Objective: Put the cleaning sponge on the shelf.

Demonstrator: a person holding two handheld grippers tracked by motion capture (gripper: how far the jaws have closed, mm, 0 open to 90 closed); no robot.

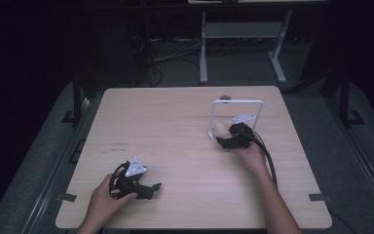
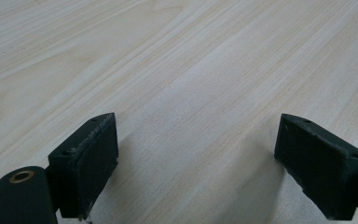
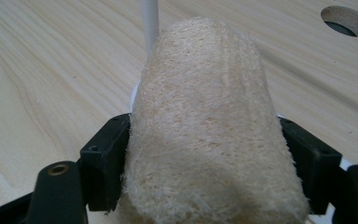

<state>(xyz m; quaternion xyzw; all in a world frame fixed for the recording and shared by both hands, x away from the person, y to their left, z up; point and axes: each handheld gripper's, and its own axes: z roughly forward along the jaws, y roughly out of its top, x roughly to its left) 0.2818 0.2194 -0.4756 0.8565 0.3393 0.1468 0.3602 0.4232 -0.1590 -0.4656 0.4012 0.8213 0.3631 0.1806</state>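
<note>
Between the jaws of the right claw [image 3: 200, 154] sits a loofah sponge [image 3: 205, 126], pinched from both sides across its width, so its long axis runs straight ahead along the line of the jaws. It is a pale tan, rounded cylinder of coarse, fibrous mesh, and by its look it should give under the squeeze. Just beyond its far end rises a thin white upright of a wire stand [image 1: 237, 103], a rounded rectangular frame of smooth white rod standing toward the far right part of the tabletop [image 1: 175, 122]. The sponge [image 1: 220, 130] lies at the foot of the stand's left post, and the right claw [image 1: 226, 139] comes at it from the near side. Whether the sponge touches the stand's base cannot be told. Judging by this, the coming move turns on where the sponge goes relative to that frame directly ahead. Behind it, a round cable hole [image 3: 347, 21] pierces the light wood-grain surface. Well apart, near the front left corner, the left claw [image 2: 196, 163] rests low with jaws spread wide over bare wood.
</note>
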